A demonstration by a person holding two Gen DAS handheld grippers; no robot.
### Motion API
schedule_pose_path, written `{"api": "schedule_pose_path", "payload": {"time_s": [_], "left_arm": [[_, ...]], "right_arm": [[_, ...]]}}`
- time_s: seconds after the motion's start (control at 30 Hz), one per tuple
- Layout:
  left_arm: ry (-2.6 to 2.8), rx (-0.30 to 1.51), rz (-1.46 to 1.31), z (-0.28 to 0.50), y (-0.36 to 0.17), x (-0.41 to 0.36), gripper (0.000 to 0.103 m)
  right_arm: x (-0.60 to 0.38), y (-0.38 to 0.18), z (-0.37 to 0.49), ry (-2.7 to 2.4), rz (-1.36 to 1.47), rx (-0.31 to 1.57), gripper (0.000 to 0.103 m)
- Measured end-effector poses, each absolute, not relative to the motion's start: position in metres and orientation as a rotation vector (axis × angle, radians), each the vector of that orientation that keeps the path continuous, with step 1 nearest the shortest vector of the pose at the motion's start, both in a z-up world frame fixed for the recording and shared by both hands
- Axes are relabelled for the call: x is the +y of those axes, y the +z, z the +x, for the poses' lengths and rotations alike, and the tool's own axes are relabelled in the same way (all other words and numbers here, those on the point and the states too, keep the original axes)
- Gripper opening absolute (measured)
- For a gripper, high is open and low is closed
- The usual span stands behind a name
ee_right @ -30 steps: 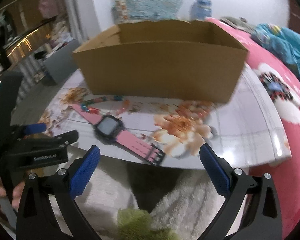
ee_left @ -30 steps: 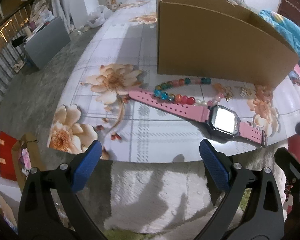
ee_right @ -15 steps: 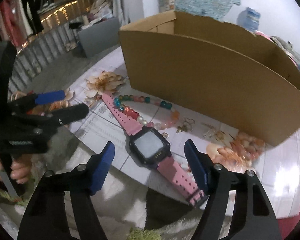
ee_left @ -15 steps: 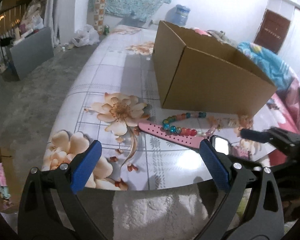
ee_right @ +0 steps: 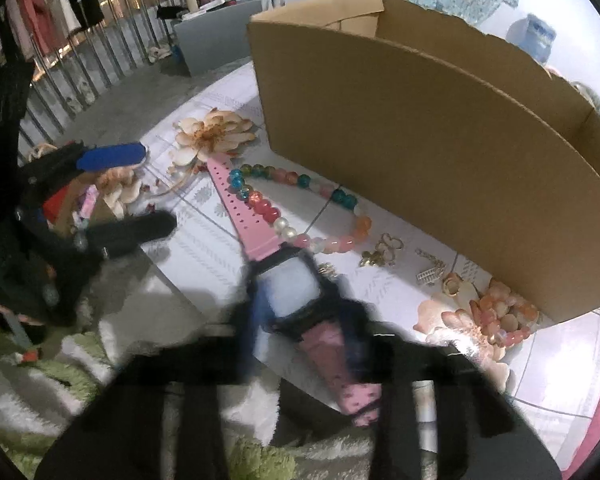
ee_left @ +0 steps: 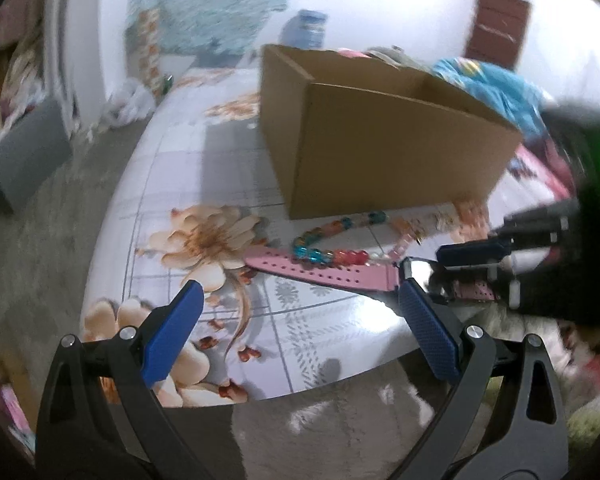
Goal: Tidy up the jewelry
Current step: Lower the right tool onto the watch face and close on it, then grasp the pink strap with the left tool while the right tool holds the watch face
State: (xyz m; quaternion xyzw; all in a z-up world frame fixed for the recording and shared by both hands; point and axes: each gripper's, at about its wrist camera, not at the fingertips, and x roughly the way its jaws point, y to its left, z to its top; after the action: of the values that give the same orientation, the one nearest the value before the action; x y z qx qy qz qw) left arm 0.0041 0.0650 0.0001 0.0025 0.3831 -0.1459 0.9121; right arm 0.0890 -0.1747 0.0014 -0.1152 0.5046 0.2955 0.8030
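Note:
A pink-strapped watch (ee_right: 296, 292) with a black case lies at the table's front edge; its strap also shows in the left wrist view (ee_left: 324, 270). My right gripper (ee_right: 306, 332) has its blurred fingers on either side of the watch case, narrowed around it. A bracelet of coloured beads (ee_right: 296, 208) lies over the strap's far end, also in the left wrist view (ee_left: 332, 244). Small gold pieces (ee_right: 382, 250) lie by the open cardboard box (ee_right: 440, 148). My left gripper (ee_left: 300, 332) is open and empty, left of the watch.
The table has a glossy floral cover (ee_left: 204, 236). The box (ee_left: 380, 148) stands just behind the jewelry. A fluffy white and green rug (ee_right: 100, 360) lies below the front edge. A grey panel (ee_left: 24, 152) leans at the far left on the floor.
My right gripper has moved in onto the watch and its fingers have narrowed around the case. My left gripper has shifted a little and stays open.

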Motion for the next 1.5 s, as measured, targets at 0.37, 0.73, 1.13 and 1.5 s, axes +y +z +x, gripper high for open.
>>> {"api": "schedule_pose_path", "payload": {"time_s": [0.37,0.73,1.13,1.5], "left_arm": [[-0.378,0.789,0.069,-0.007,-0.003,0.051,0.078],[-0.424,0.776,0.151,-0.011,-0.006,0.039,0.063],[-0.499,0.763,0.38,-0.012,-0.015,0.001,0.063],[-0.509,0.735,0.515,-0.003,-0.019,-0.028,0.05]], "right_arm": [[-0.158,0.002,0.077,0.633,-0.367,1.033,0.05],[-0.158,-0.016,0.085,0.679,-0.365,1.081,0.046],[-0.183,-0.01,0.109,0.851,-0.135,1.21,0.046],[-0.199,0.002,0.117,0.94,-0.024,1.217,0.046]]}}
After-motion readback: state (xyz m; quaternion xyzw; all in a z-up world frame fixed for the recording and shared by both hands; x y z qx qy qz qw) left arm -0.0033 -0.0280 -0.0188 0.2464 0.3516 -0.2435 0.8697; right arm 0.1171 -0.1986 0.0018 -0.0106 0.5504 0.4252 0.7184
